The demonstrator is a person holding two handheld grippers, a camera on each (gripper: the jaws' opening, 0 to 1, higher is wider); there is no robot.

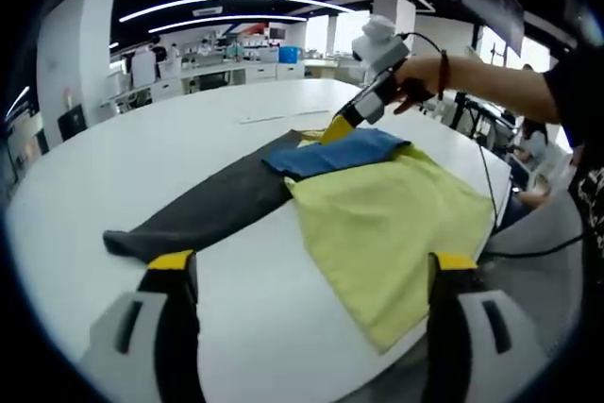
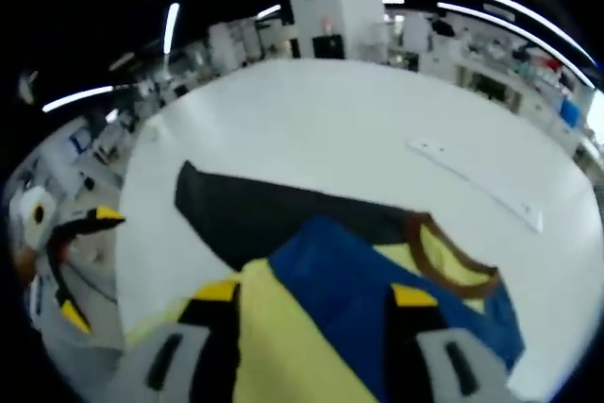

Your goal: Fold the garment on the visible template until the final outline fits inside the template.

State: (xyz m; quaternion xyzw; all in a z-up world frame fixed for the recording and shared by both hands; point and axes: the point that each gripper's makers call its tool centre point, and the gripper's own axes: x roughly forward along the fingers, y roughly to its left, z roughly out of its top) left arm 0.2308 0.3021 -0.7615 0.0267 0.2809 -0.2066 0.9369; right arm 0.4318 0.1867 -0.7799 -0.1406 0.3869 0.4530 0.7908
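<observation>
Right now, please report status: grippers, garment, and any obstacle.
Left gripper open, above the table edge. Right gripper over the yellow and blue garment, grip unclear. Dark template partly covered. White strip lies apart.

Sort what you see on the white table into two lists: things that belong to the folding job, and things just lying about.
Belongs to the job:
- yellow and blue garment
- dark template under it
- left tongs
- right tongs

Just lying about:
- long white strip on the table
- office furniture in the background
</observation>
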